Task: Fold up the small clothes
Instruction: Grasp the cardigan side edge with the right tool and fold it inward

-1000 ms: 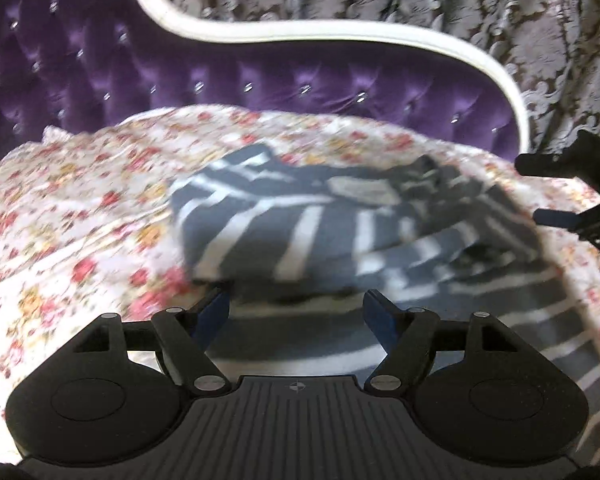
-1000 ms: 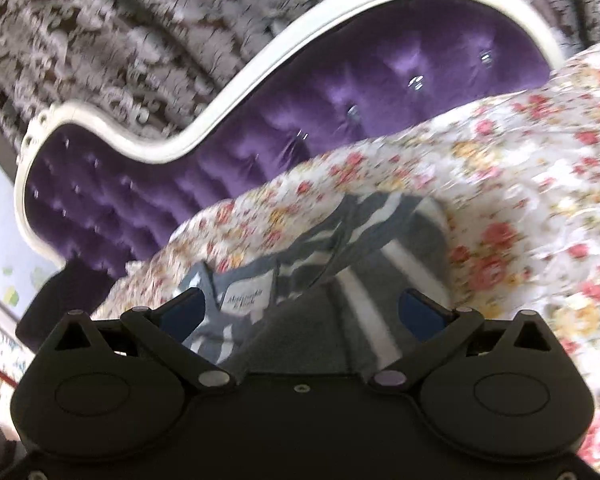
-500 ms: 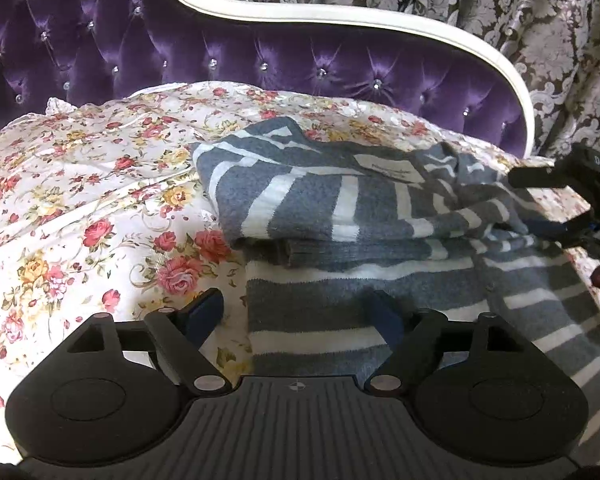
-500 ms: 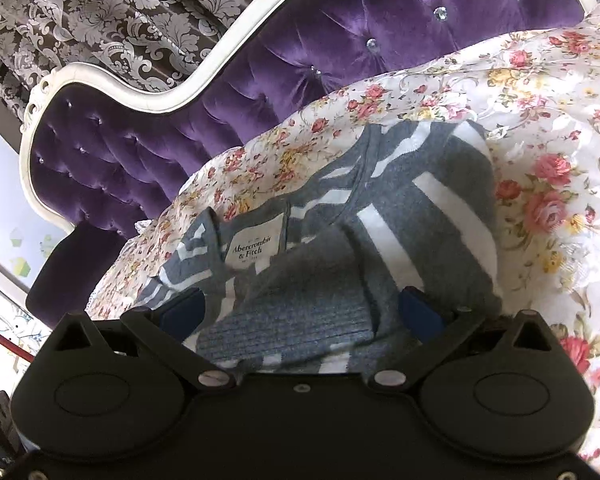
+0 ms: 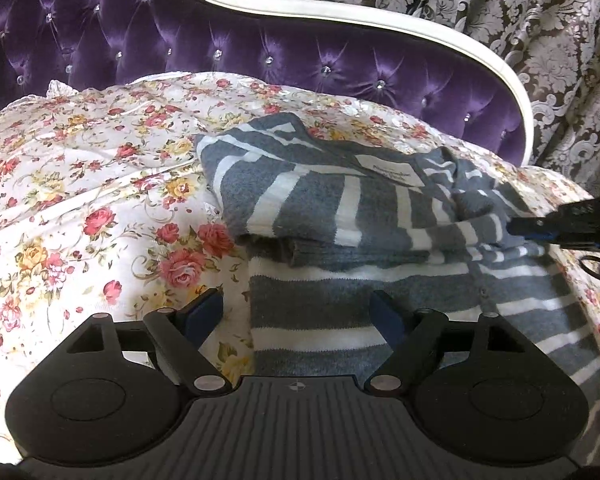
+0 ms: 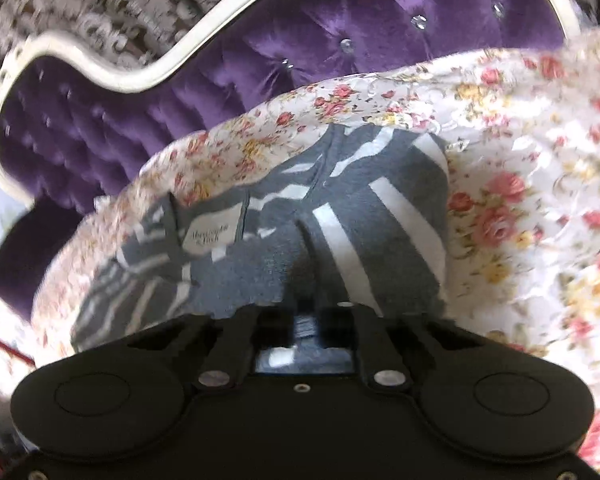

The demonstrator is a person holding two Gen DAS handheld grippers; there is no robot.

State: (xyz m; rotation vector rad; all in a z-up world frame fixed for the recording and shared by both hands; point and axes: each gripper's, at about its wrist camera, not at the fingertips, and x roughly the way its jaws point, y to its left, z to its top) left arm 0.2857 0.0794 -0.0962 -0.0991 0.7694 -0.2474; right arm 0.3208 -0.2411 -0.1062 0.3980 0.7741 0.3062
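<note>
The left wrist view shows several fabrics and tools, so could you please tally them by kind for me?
Grey and white striped knit garment: 1
Floral bedsheet with red and yellow roses: 1
Purple tufted velvet headboard with a white frame: 1
Brown damask curtain: 1
Black two-finger tongs: 2, left and right
Total: 6

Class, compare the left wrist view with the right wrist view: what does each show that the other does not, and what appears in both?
Only the left wrist view shows the left gripper, open over the sweater's lower edge, and the right gripper from the side at the sweater's right edge. Only the right wrist view shows the right gripper's jaws drawn together, shut on the knit. Both show the striped sweater, its white label, the floral bedspread and the purple headboard.
</note>
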